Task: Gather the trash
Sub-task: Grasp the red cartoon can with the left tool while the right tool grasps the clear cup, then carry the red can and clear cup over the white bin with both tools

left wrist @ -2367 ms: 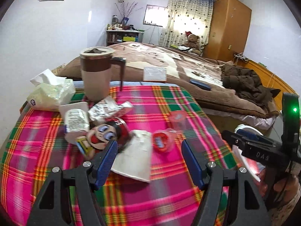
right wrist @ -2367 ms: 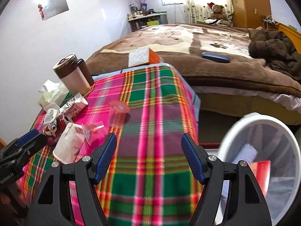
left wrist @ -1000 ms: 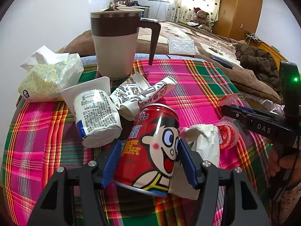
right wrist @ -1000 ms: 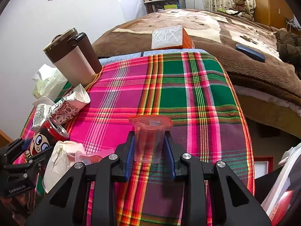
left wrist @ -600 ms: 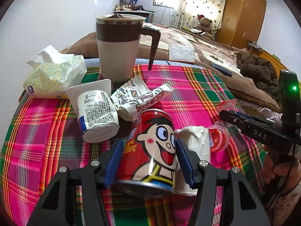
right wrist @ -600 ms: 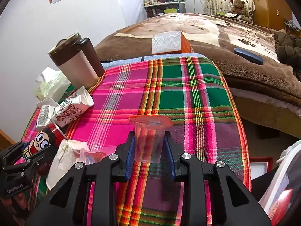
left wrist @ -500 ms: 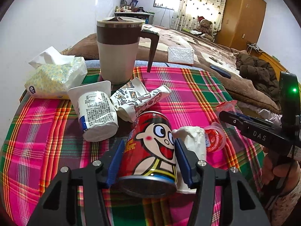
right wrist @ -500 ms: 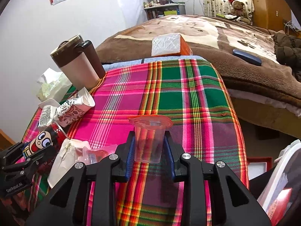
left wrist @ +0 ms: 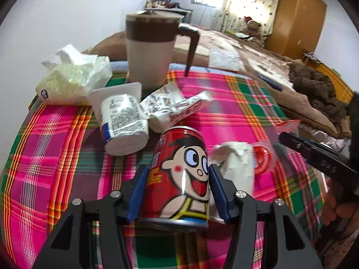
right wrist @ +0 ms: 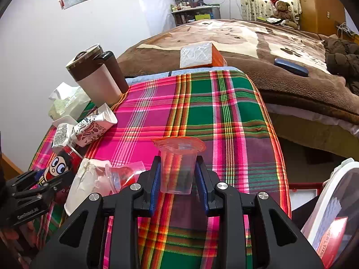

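A red cartoon-face can (left wrist: pixel 179 148) stands between the blue pads of my left gripper (left wrist: pixel 178 179); the pads touch both its sides while the jaws are opening slightly. My right gripper (right wrist: pixel 178 164) is shut on a clear plastic cup (right wrist: pixel 177 174) with an orange rim, held just above the plaid tablecloth (right wrist: pixel 224 103). On the cloth lie a white yogurt cup (left wrist: pixel 122 123), a printed crumpled carton (left wrist: pixel 177 109), a crushed white paper cup (left wrist: pixel 237 163) and a small red-lidded jelly cup (left wrist: pixel 261 159).
A brown-and-cream lidded mug (left wrist: pixel 150 51) and a tissue pack (left wrist: pixel 71 76) stand at the table's far left. A white bin (right wrist: pixel 332 204) holding some rubbish sits on the floor at the lower right. A bed with a brown blanket (right wrist: pixel 269 44) lies behind.
The red can has tipped more upright between the left pads and come off the cloth a little. The right gripper with the clear cup has hardly moved.
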A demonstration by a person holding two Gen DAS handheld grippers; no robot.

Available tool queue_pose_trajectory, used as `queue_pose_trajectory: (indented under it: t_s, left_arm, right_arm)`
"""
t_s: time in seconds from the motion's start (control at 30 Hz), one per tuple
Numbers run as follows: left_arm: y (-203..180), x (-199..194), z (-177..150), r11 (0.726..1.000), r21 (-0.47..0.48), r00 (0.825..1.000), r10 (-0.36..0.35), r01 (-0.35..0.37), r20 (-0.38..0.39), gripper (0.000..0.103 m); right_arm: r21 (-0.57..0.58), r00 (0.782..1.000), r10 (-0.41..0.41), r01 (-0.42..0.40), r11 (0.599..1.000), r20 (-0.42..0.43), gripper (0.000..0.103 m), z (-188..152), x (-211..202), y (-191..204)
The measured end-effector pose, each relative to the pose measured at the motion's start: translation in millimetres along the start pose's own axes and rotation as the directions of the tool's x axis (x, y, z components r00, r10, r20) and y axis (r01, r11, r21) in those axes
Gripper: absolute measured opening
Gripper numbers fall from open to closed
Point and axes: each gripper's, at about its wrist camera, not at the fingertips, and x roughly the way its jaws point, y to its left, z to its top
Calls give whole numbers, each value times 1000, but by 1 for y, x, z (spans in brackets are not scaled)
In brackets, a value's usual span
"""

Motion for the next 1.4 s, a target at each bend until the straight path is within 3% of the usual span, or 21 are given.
queue_pose_trajectory:
  t_s: [0.13, 0.37, 0.73, 0.97, 1.4]
  left_arm:
    - [3, 11, 0, 1000, -7, 999, 22, -22, -30, 62]
    - [-1, 4, -2, 1000, 5, 1000, 15, -15, -6, 60]
    - [-15, -33, -1, 1000, -1, 995, 14, -14, 98, 59]
    - [-46, -56, -3, 999, 30, 989, -39, 35, 140, 59]
    - [-130, -71, -11, 978, 146, 974, -169, 147, 150, 59]
  right_arm:
    - [-7, 1000, 3, -3, 1000, -6, 30, -1, 3, 1]
    - [-3, 1000, 7, -7, 1000, -5, 30, -3, 0, -1]
    - [8, 999, 27, -27, 1000, 36, 30, -8, -26, -6]
    - [17, 996, 23, -24, 1000, 85, 30, -17, -63, -19]
    - [77, 985, -68, 56, 995, 156, 30, -39, -121, -68]
